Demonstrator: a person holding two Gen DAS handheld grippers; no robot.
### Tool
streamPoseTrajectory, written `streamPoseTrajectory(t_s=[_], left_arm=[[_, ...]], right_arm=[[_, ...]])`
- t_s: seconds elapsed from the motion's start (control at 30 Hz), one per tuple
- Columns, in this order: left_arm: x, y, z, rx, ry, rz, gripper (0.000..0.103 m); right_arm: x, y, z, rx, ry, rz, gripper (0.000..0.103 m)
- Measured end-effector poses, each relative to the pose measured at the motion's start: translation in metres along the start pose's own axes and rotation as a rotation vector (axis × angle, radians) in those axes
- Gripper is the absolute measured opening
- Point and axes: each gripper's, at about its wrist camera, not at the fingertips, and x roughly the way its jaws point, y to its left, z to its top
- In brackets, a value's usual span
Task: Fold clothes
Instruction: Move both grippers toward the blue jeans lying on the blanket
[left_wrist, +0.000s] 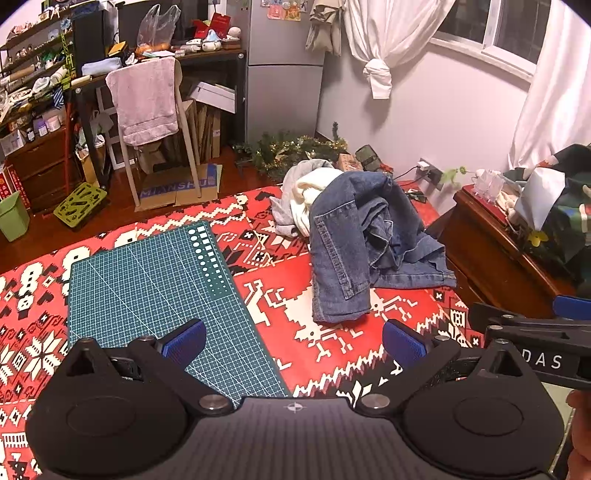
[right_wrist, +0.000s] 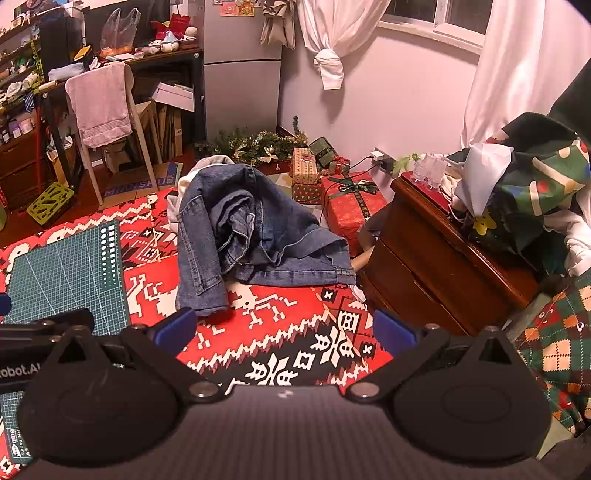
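A crumpled pair of blue jeans (left_wrist: 365, 240) (right_wrist: 255, 236) lies on top of a pile with a cream garment (left_wrist: 314, 188) and a grey one (left_wrist: 291, 177) at the far side of the red patterned cloth (left_wrist: 314, 332) (right_wrist: 280, 332). My left gripper (left_wrist: 293, 341) is open above the cloth, short of the jeans, with nothing between its blue pads (left_wrist: 184, 338). My right gripper (right_wrist: 282, 330) is open too, hovering in front of the jeans' near end. The right gripper's body (left_wrist: 532, 332) shows at the right edge of the left wrist view.
A green cutting mat (left_wrist: 155, 288) (right_wrist: 62, 273) lies on the cloth to the left. A dark wooden cabinet (right_wrist: 443, 258) piled with fabric stands at the right. Wrapped gift boxes (right_wrist: 347, 206), a chair with a pink towel (left_wrist: 146, 99), shelves and a fridge (left_wrist: 284, 66) are beyond.
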Motion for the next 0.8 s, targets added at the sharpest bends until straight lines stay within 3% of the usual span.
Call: streamPoseTrajectory(t_s=[0.13, 0.37, 0.8], left_arm=[[-0.003, -0.004, 0.000, 0.028, 0.000, 0.026, 0.103], [-0.003, 0.012, 0.005, -0.003, 0.000, 0.000, 0.103], [-0.007, 0.011, 0.005, 0.002, -0.020, 0.016, 0.103]], right_arm=[[0.000, 0.000, -0.002, -0.005, 0.005, -0.002, 0.103], [0.001, 0.000, 0.002, -0.001, 0.013, -0.003, 0.103], [-0.002, 0.001, 0.007, -0.005, 0.006, -0.011, 0.103]])
